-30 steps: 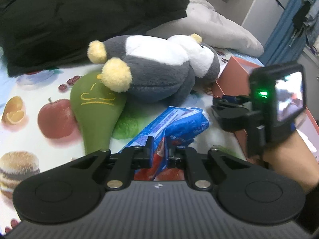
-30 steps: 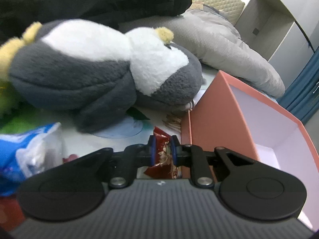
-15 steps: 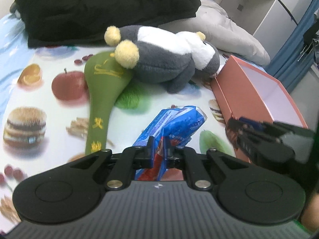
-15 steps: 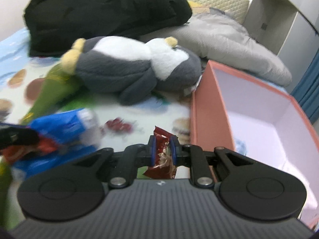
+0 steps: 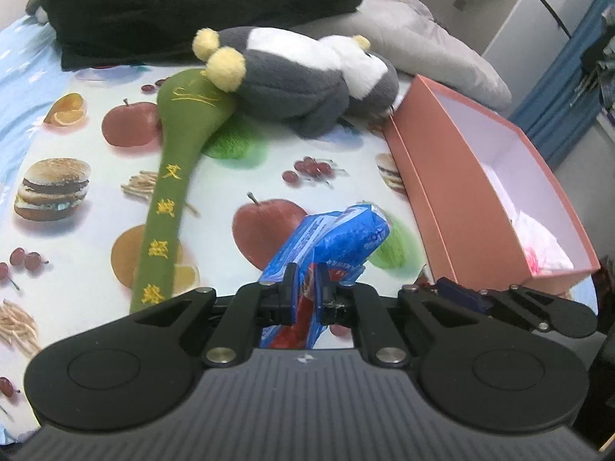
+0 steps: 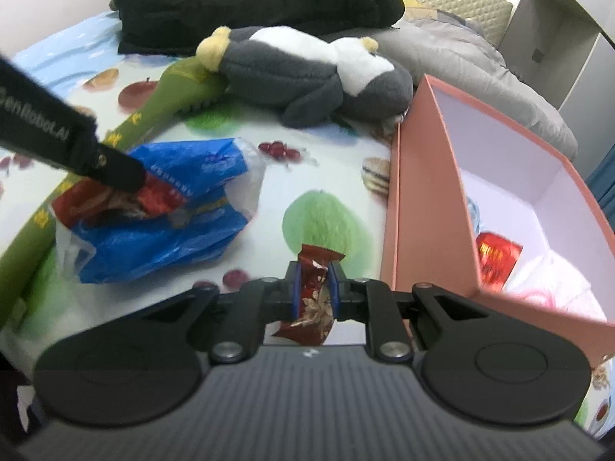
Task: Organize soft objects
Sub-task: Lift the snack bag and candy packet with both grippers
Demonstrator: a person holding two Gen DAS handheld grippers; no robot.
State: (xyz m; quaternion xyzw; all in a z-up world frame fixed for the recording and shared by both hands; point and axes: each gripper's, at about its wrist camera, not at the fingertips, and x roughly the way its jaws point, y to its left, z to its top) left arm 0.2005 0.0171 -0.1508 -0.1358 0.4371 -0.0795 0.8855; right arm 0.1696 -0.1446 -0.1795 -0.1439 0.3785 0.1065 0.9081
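Two tools, both loaded, over a bed covered by a food-print sheet (image 5: 77,146). Far left on the sheet: a green embroidered plush stick (image 5: 169,192), its broad end tucked under a grey-and-white plush penguin (image 5: 300,73) lying on its side. Behind them, a black garment (image 5: 192,4) and a grey pillow (image 5: 430,46). Left tool (image 5: 305,294) clamped narrow on a blue-and-red snack bag (image 5: 338,242), the bag lifted above the sheet. Right tool (image 6: 313,288) pinched on a small dark-red wrapper (image 6: 313,299), just left of the box wall. Far right: an open pink box (image 6: 426,207), white inside, resting on the bed, with a red packet (image 6: 497,255) and pale items already inside.
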